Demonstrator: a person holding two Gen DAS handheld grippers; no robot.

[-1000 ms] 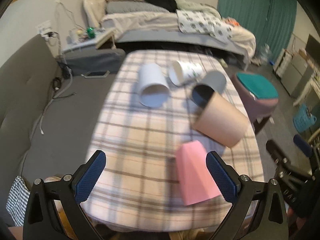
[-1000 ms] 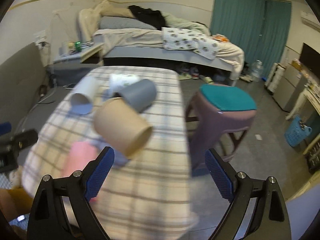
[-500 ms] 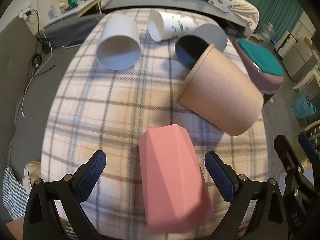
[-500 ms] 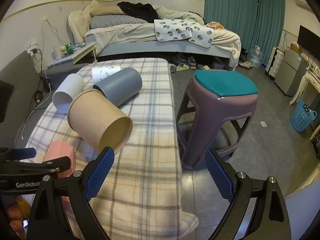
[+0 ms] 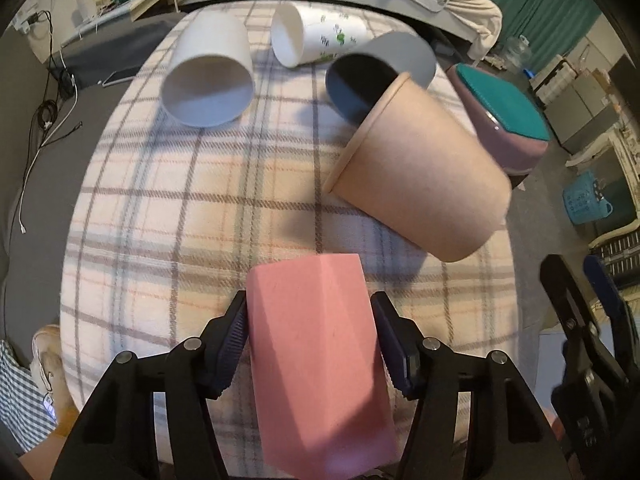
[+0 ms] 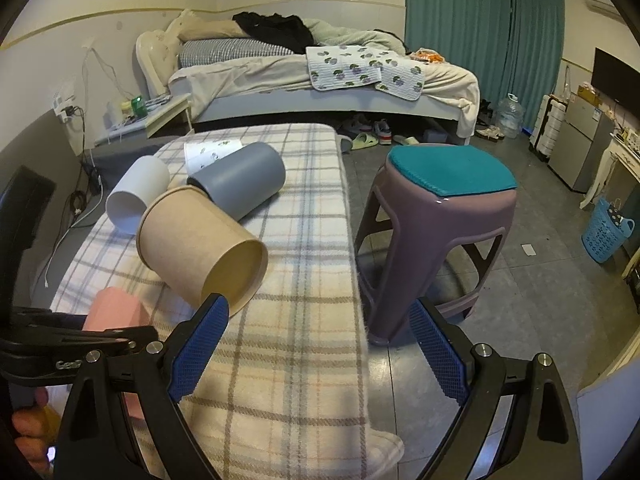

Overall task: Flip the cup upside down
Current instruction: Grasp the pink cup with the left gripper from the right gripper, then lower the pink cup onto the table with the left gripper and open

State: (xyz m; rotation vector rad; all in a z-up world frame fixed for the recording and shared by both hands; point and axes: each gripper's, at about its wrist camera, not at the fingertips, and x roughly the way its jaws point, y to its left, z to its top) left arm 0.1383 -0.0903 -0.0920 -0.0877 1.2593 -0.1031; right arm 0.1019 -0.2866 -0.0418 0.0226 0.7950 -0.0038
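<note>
Surface: low table (image 5: 168,216) under a plaid cloth, in a bedroom; five cups lying on their sides.

Item 1, nearest: pink cup (image 5: 316,352), faceted, on its side at the near edge. The left gripper (image 5: 310,340) has a pad pressed on each flank, pinching it. Which end is the mouth cannot be told.
Risk: the walls taper and look smooth, so the cup may squirt out of the pads once lifted or rotated. Sitting at the edge, it could then fall to the floor.

Item 2, just beyond and right: tan paper cup (image 5: 420,184), close to the pink cup, possibly touching. A wide turn could knock it rolling toward the right edge.

Item 3: right gripper (image 6: 320,344), fingers spread, holding nothing, hovering over the table's right edge.

Item 4, far: grey cup (image 5: 384,68), its mouth partly behind the tan cup's rim.

Item 5, far left: white cup (image 5: 208,72).

Item 6, farthest: printed white cup (image 5: 320,36).

Off table, right: purple stool (image 6: 440,232) with teal top. Beyond: bed (image 6: 320,80), teal curtain (image 6: 460,40).
</note>
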